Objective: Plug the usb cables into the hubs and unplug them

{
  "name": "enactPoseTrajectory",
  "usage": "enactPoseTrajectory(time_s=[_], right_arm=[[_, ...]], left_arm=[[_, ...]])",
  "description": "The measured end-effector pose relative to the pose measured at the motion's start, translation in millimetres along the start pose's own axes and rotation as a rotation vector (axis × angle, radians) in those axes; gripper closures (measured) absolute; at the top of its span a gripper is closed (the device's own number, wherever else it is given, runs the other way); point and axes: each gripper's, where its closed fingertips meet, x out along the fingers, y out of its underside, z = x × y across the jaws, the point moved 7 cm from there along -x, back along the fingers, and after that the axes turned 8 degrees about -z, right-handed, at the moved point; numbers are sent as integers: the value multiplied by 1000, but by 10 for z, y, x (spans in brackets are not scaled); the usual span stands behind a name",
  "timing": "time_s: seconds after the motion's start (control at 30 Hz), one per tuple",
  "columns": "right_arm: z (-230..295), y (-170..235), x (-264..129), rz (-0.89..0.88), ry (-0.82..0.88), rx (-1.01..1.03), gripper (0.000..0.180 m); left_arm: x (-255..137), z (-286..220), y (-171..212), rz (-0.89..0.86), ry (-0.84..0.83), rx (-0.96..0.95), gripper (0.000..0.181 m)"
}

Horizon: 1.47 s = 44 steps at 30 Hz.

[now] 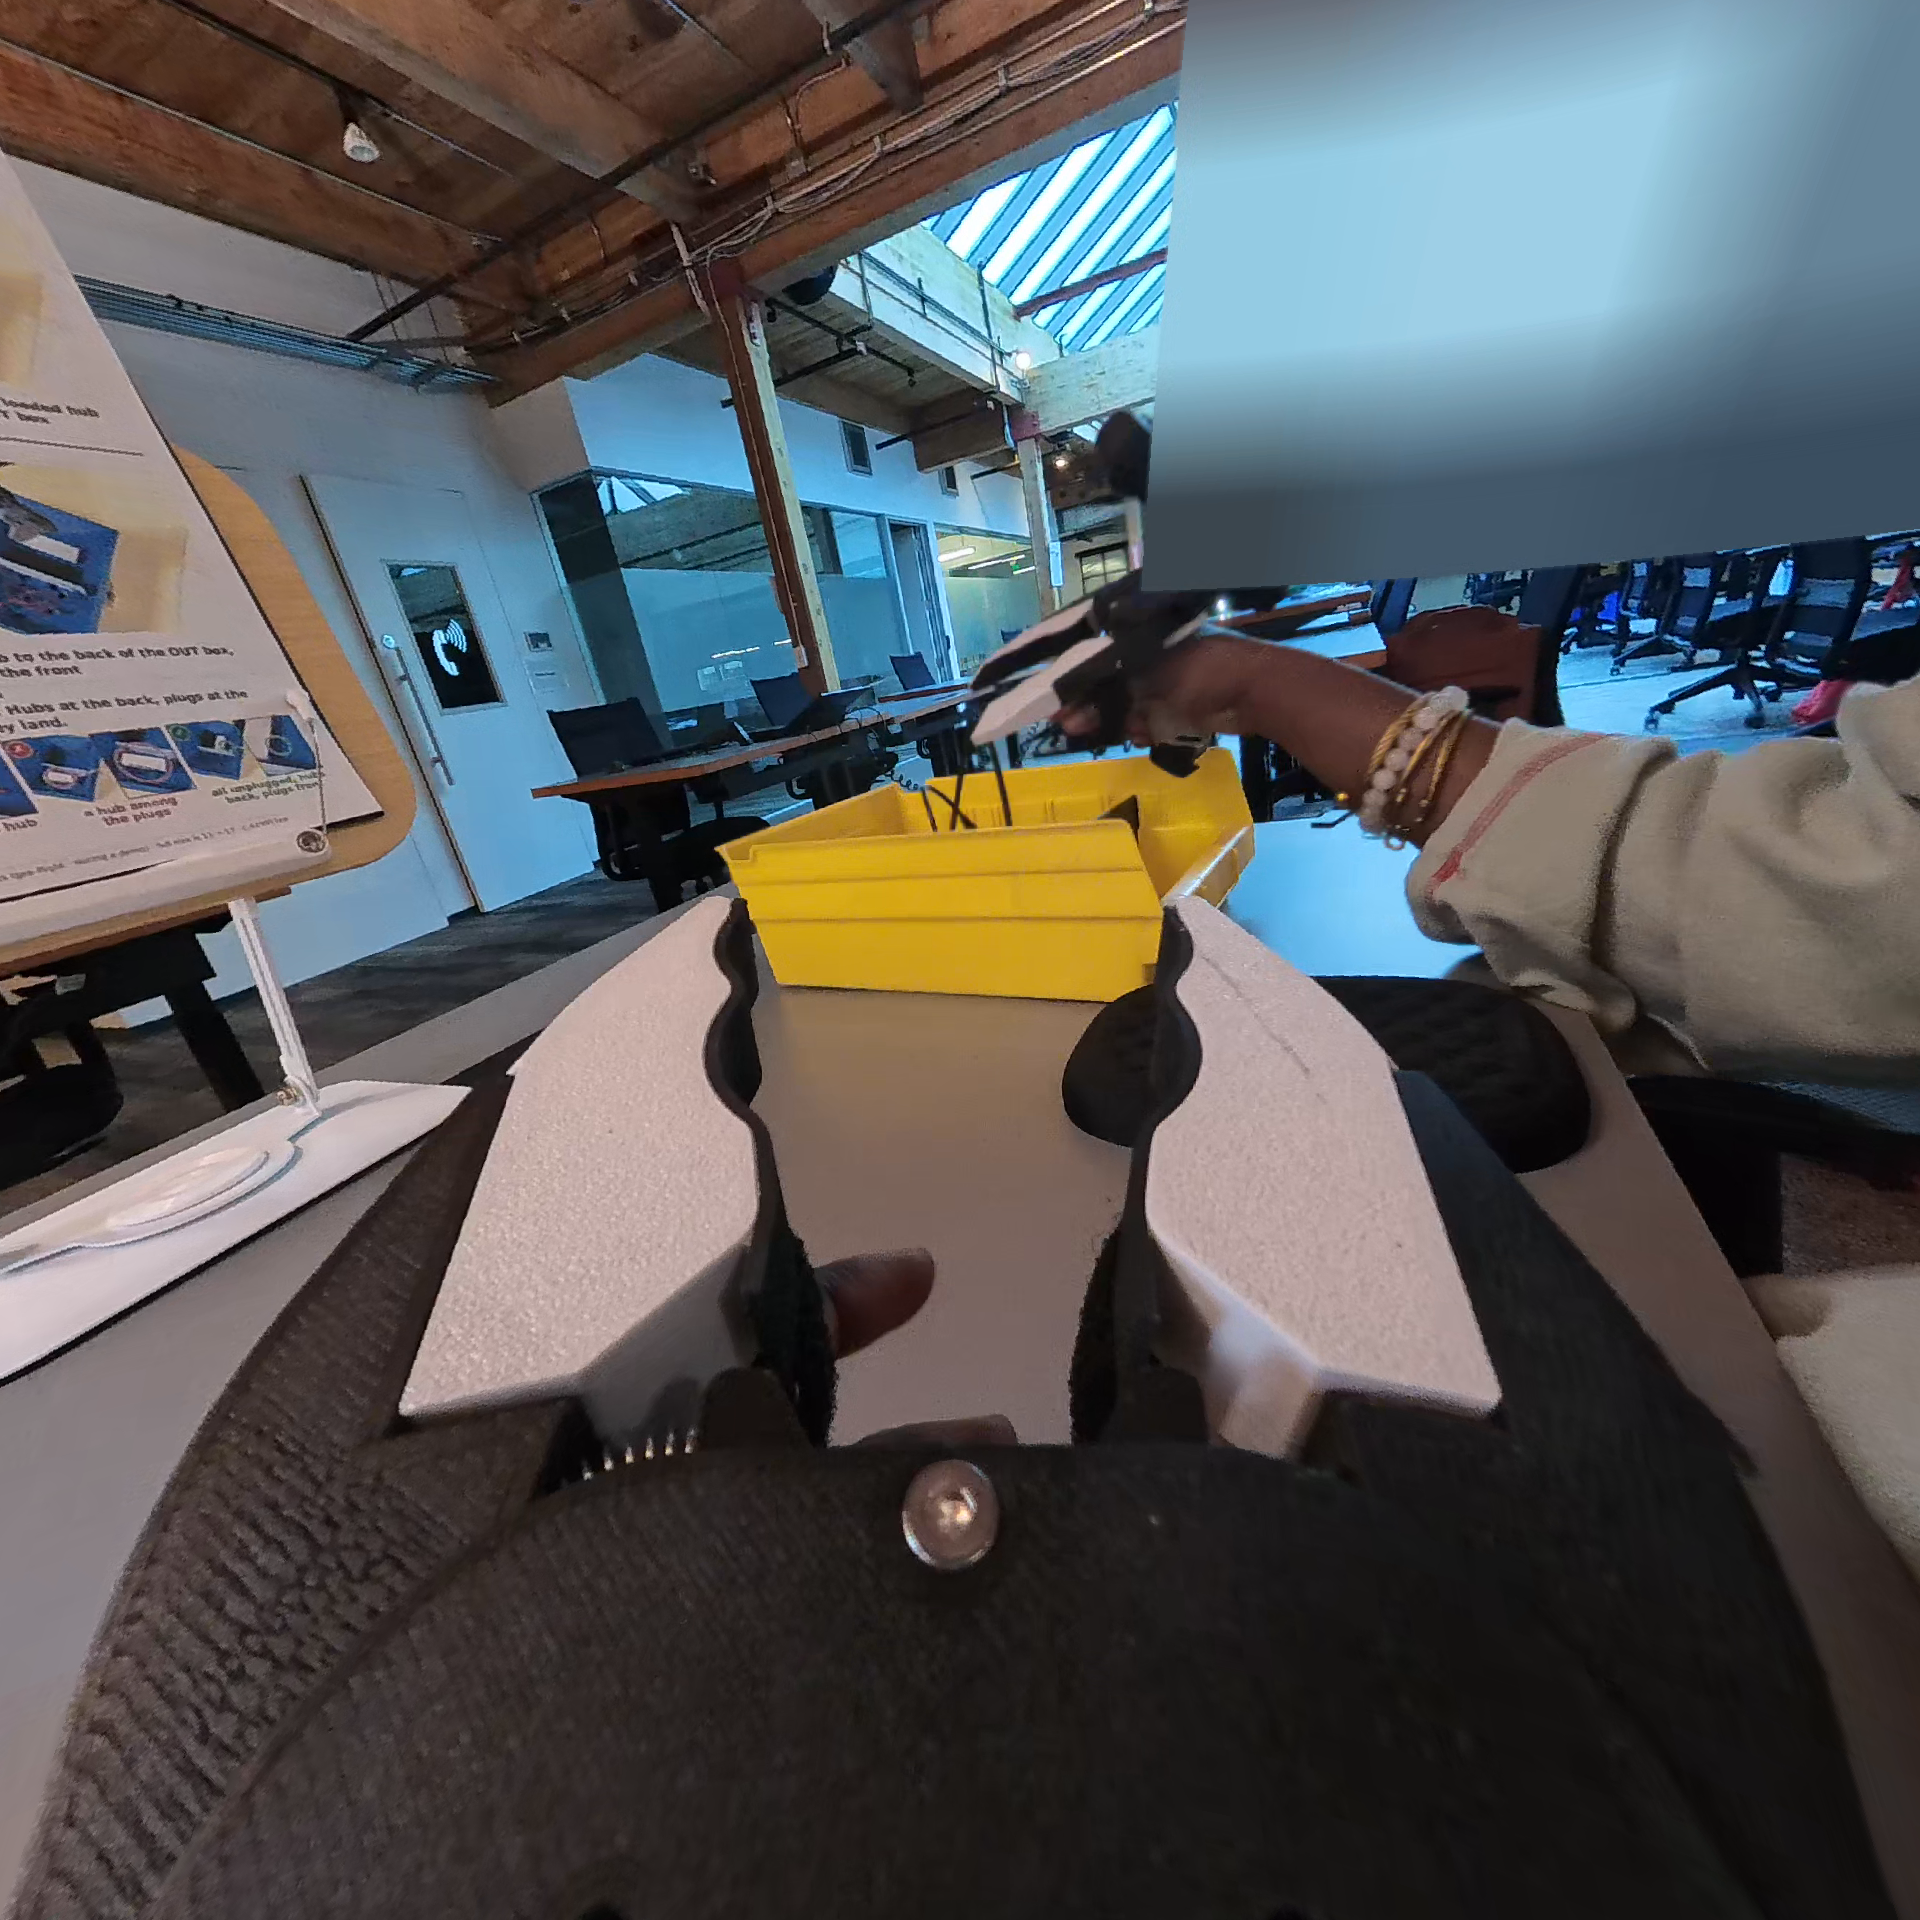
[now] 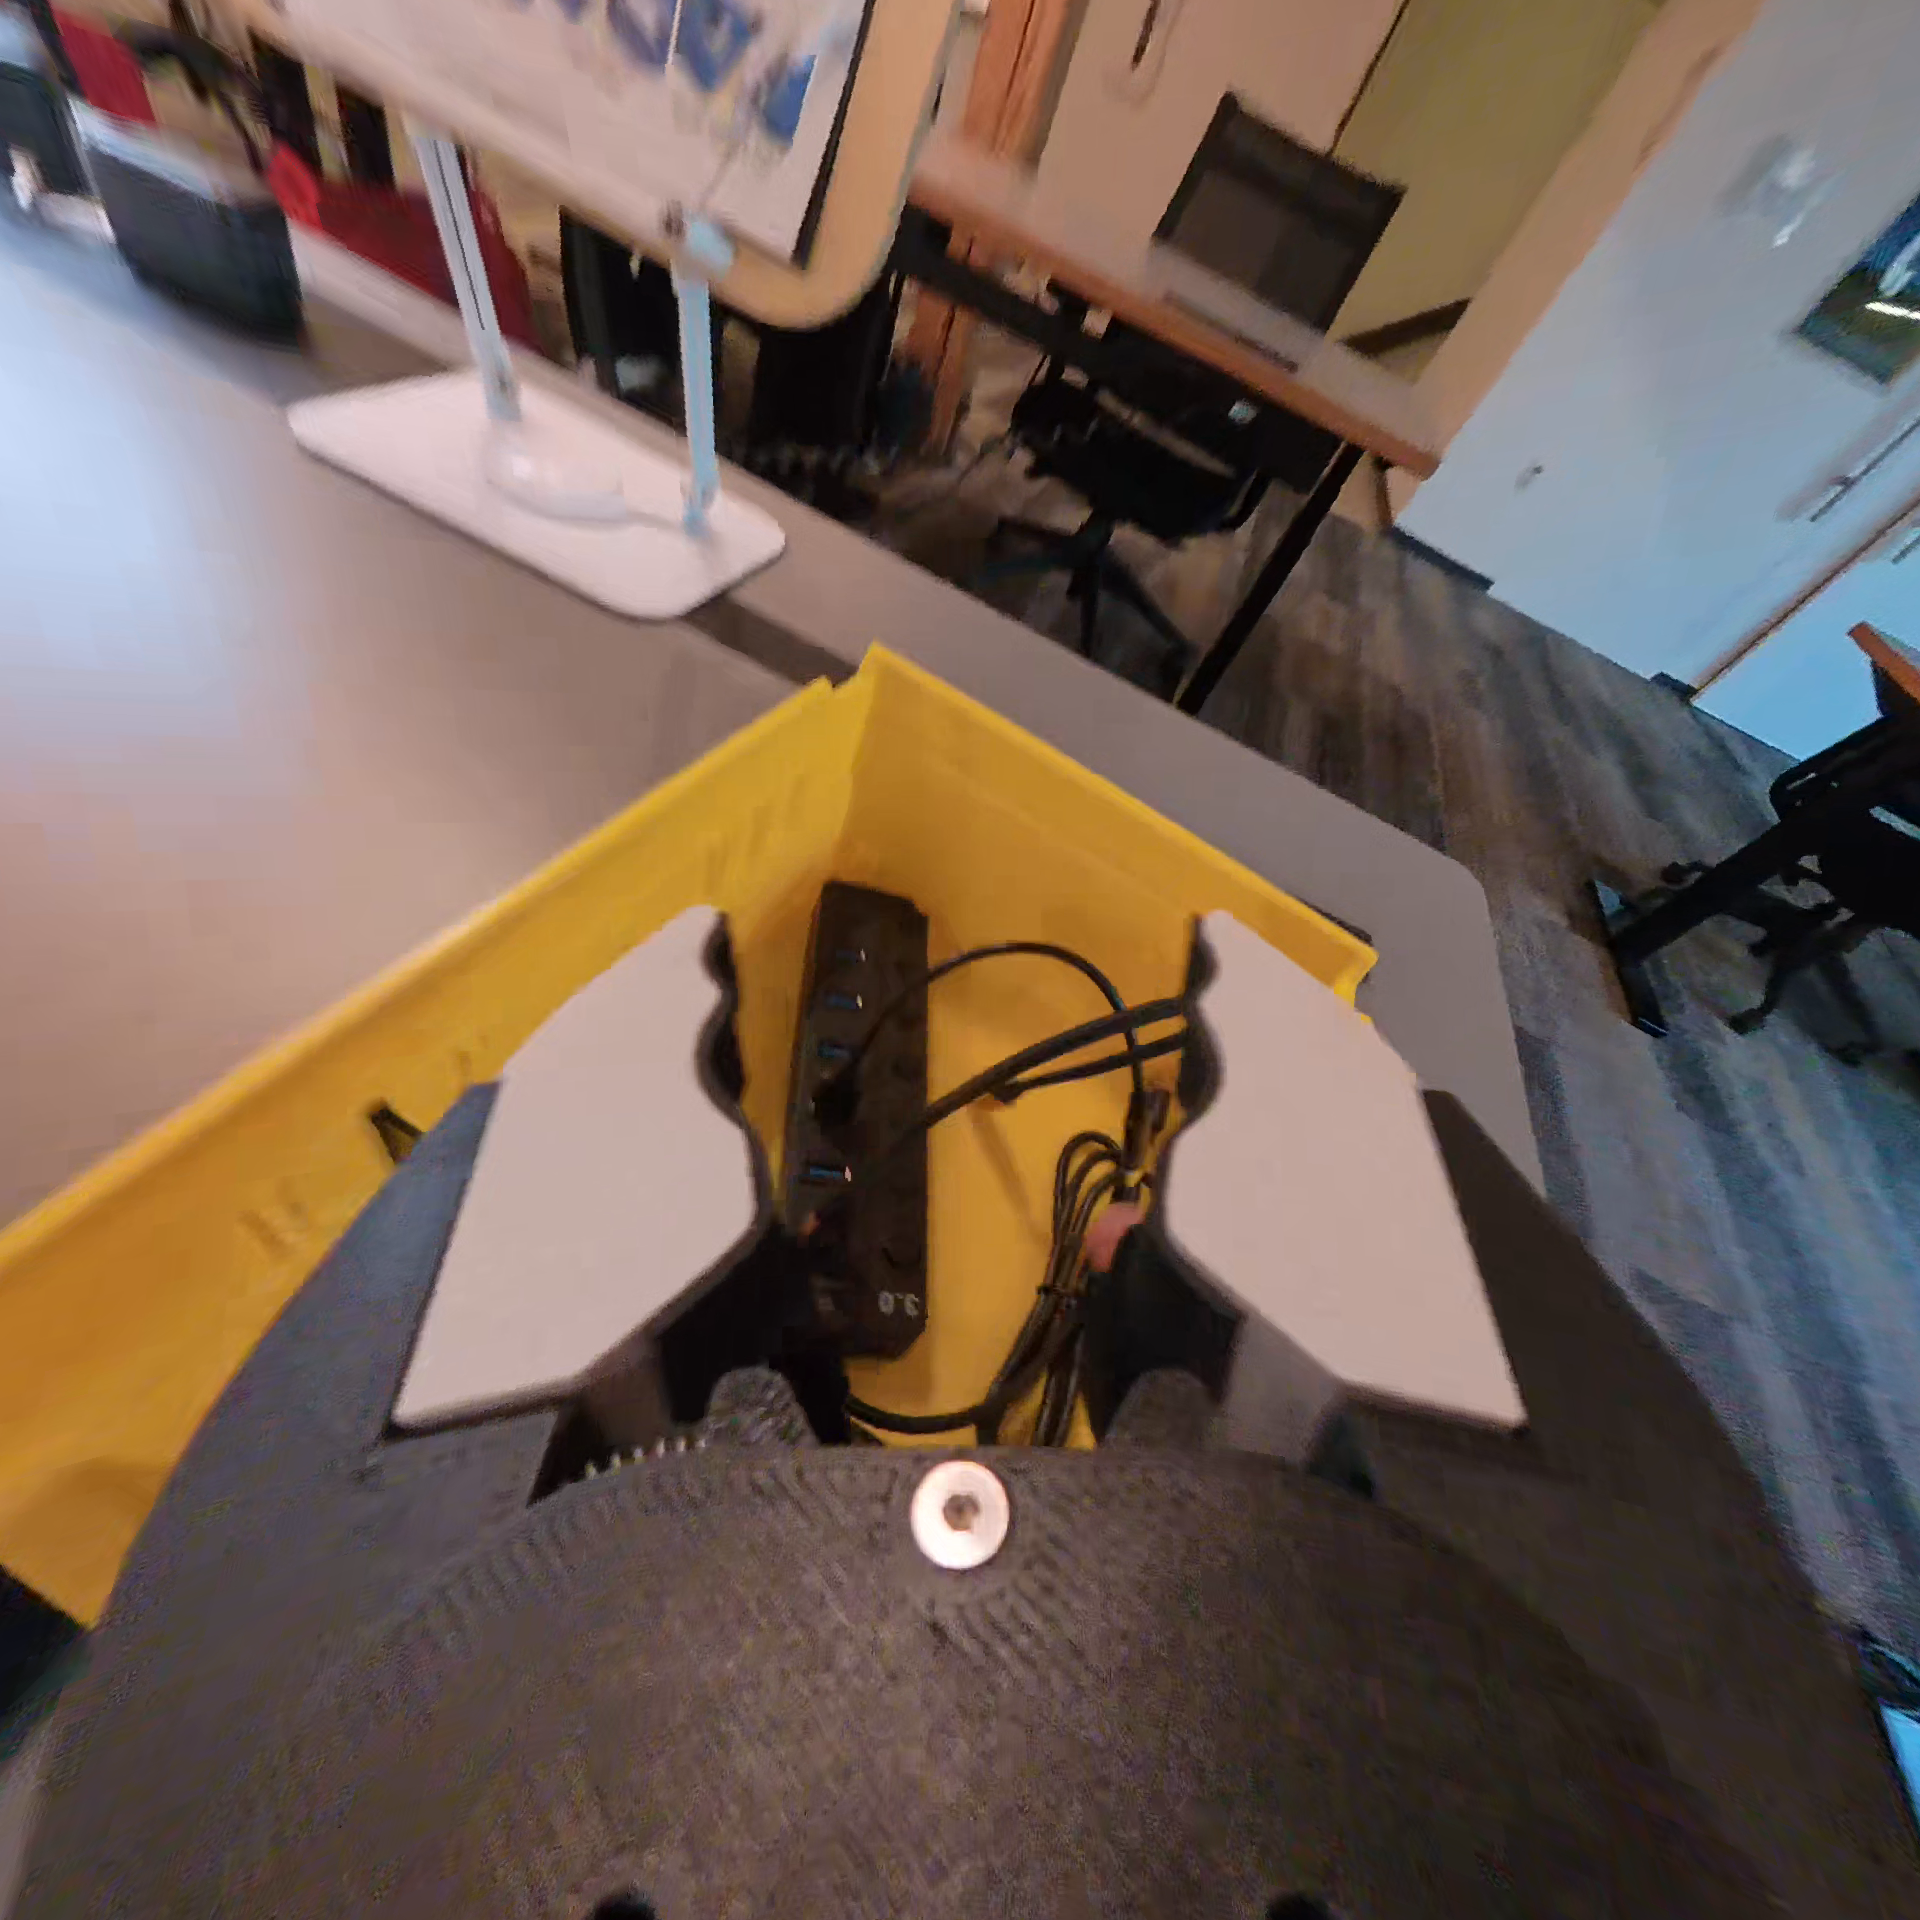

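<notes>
Our right gripper (image 2: 956, 997) has its white, black-lined jaws spread wide and holding nothing, poised above the open yellow plastic bin (image 2: 644, 883). Straight below the gap, lying on the bin's floor, is the long black multi-port USB hub (image 2: 862, 1122), and beside it, toward the bin's right-hand wall, a tangle of thin black USB cables (image 2: 1070, 1060), part of it bundled with a tie. At least one cable seems to run into the hub, though motion blur keeps us from telling which ports are filled.

We judge the step in hand to be reaching into the bin for the hub or a plug. To do it well, we should lower slowly, keep the jaws clear of the bin's walls, line them across the narrow width of whatever we choose, and close on a rigid plug body, not on loose cord, so nothing snags.

Our left gripper (image 1: 951, 971) waits on the near side of the bin, low over the grey tabletop (image 1: 935, 1164), jaws parted and empty. A fingertip (image 1: 873, 1299) shows between their bases.

By our count: one bin, one hub, two grippers. The cables are several, but we cannot separate them. Left of the bin stands one white stand carrying an instruction sheet on a wooden board (image 1: 135, 665).
</notes>
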Motion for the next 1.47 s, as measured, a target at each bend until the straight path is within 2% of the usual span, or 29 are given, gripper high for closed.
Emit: enactPoseTrajectory(time_s=[0.13,0.27,0.4,0.43,0.5,0.53,0.57,0.67,0.7,0.73,0.77,0.8,0.83,0.93,0.97,1.07,1.1,1.13,1.17,1.3,1.33,1.37,1.43,1.47], right_arm=[[136,-264,-209,-172,39,105,34],[389,-465,-453,-318,0,169,34],[739,-587,-712,-419,-30,106,34],[823,-610,-792,-446,-18,73,48],[964,-662,-1001,-563,17,-33,143],[1009,-707,-1110,-672,73,-49,169],[1057,-746,-1208,-774,102,-43,180],[1192,-776,-1336,-868,37,-11,179],[1202,-766,-1345,-854,53,0,169],[1230,-772,-1344,-851,61,-11,129],[1259,-791,-1324,-853,63,-17,78],[1312,-795,-1281,-831,36,-10,49],[1373,-782,-1239,-795,-1,6,34],[1509,-744,-1162,-724,-64,-38,34],[1532,-750,-1152,-716,-70,-58,39],[1660,-779,-1165,-732,-168,-63,91],[1695,-784,-1181,-731,-214,-48,118],[1704,-780,-1190,-713,-231,-26,152],[1713,-770,-1193,-683,-251,-16,176],[1764,-745,-1159,-580,-283,-50,180],[1775,-754,-1157,-580,-272,-73,174],[1787,-781,-1157,-605,-251,-87,148],[1827,-877,-1148,-717,-230,-79,62],[1845,-911,-1142,-770,-243,-39,38]], left_arm=[[7,6,-8,-6,-12,6,106],[5,32,-36,-37,-39,0,100],[-9,67,-68,-73,-73,-20,94],[-12,74,-74,-80,-76,-23,94],[-14,78,-75,-86,-78,-25,94],[-16,75,-74,-86,-78,-23,94],[-15,71,-71,-84,-76,-20,94],[-11,51,-56,-68,-61,-17,97],[-9,43,-51,-62,-56,-17,98],[-8,39,-45,-58,-52,-15,99],[-5,39,-43,-56,-50,-11,99],[-3,38,-42,-54,-49,-9,100],[-2,35,-41,-53,-48,-9,100],[-4,37,-37,-50,-49,-5,103],[-4,38,-32,-45,-50,-3,104],[-1,37,-23,-34,-45,2,106],[-1,35,-22,-32,-43,4,106],[0,36,-19,-31,-42,6,106],[0,34,-18,-29,-41,8,106],[5,31,-19,-27,-40,15,106],[5,27,-16,-25,-39,15,107],[7,25,-14,-24,-38,17,107],[7,22,-15,-23,-38,22,107],[8,18,-18,-24,-37,23,107]])
